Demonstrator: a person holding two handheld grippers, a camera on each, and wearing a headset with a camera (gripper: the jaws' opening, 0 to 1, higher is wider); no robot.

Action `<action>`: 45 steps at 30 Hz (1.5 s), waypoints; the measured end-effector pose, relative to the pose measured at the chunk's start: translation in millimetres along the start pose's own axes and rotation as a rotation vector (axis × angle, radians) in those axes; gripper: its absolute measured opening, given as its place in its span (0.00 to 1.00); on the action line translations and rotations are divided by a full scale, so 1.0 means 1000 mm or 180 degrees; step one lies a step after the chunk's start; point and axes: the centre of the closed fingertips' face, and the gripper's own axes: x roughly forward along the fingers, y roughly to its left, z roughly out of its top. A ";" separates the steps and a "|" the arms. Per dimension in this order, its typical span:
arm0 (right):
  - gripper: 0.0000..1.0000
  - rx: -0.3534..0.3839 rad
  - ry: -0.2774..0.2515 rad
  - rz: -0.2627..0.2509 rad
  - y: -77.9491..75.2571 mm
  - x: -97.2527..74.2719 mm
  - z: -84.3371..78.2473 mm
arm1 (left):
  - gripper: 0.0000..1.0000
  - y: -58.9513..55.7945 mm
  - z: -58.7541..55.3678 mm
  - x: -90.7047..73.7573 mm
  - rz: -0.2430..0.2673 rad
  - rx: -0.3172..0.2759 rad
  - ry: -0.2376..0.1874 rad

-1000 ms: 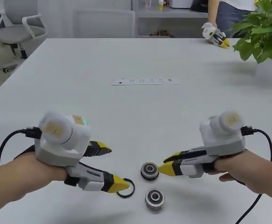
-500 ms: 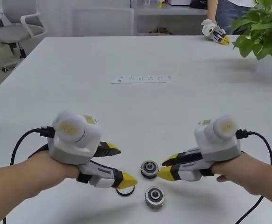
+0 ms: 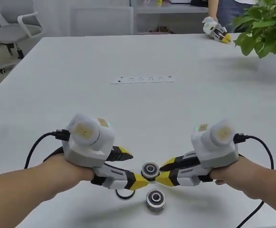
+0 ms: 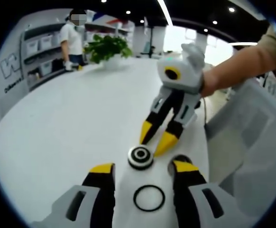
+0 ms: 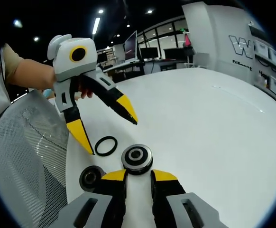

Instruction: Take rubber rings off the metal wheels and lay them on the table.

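A loose black rubber ring (image 4: 149, 198) is lying flat on the white desk (image 3: 142, 118). In the left gripper view it is sitting between that gripper's own two fingers (image 4: 102, 173) and touching neither. Just beyond it a metal wheel (image 3: 150, 170) is standing on the desk, and it is showing a dark outer band around a pale hub. A second wheel (image 3: 155, 199) is resting nearer the person, close beside the first but apart from it, and its rim is looking brighter in the head view.

The left gripper (image 3: 132, 167) is reaching in from the left with its yellow-tipped fingers spread wide and grasping nothing. One tip is pointing at the first wheel, and the loose ring is partly tucked under the gripper in the head view. The right gripper (image 3: 165, 171) is coming in from the opposite side. Its fingers are parted only narrowly and a strip of desk is showing between them in the right gripper view. Their tips are sitting right at the edge of the first wheel, and I cannot tell whether they are touching it.

Farther back on the desk a flat white strip with small marks (image 3: 142, 79) is lying. A leafy potted plant (image 3: 263, 23) is standing at the far right corner. Beside it, a person's gloved hand (image 3: 216, 29) is resting on the desk edge.
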 end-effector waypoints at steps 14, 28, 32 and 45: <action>0.16 -0.0136 0.0012 -0.0022 0.001 0.002 0.000 | 0.38 -0.005 0.004 0.019 -0.0060 0.0064 0.0028; 0.16 -0.0156 0.0008 -0.0027 0.001 0.002 0.001 | 0.26 -0.004 0.004 0.027 -0.0080 0.0117 0.0113; 0.16 -0.0161 0.0002 -0.0028 0.002 0.002 0.001 | 0.21 -0.002 0.004 0.027 -0.0046 0.0141 0.0115; 0.17 -0.0094 -0.0045 -0.0039 0.001 0.003 0.002 | 0.14 0.001 0.003 0.028 0.0134 0.0356 0.0129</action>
